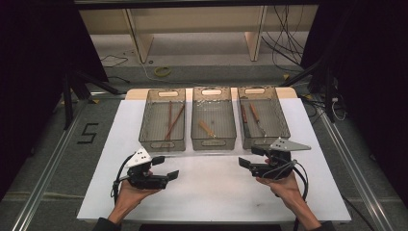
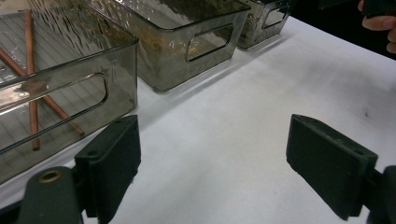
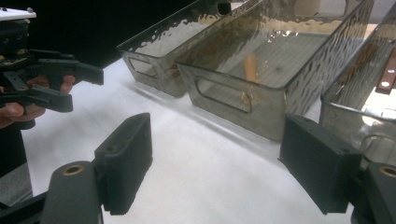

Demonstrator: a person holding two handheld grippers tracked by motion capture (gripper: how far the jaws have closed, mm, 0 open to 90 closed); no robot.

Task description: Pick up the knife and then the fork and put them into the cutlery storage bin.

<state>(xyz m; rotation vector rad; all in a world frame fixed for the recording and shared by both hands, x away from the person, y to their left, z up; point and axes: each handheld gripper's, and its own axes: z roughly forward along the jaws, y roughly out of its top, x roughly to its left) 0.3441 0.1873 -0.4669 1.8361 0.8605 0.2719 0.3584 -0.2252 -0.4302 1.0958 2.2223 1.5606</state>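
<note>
Three smoked clear bins stand in a row at the back of the white table [image 1: 216, 192]. The left bin [image 1: 162, 144] holds two thin wooden rods [image 1: 171, 122], the middle bin [image 1: 213, 143] a short wooden piece [image 1: 207, 127], and the right bin [image 1: 255, 91] brown-handled utensils [image 1: 255, 115]. My left gripper [image 1: 166, 167] hovers in front of the left bin, open and empty [image 2: 215, 149]. My right gripper [image 1: 250, 157] is near the front of the right bin, open with nothing between its jaws [image 3: 217, 144]. It faces the middle bin [image 3: 233, 98].
Bare white table lies between the two grippers and in front of the bins. The table edges drop to a grey floor with rails on both sides. Shelving and loose cables [image 1: 284, 33] lie beyond the table. In the right gripper view the left gripper [image 3: 84, 88] shows at the far left.
</note>
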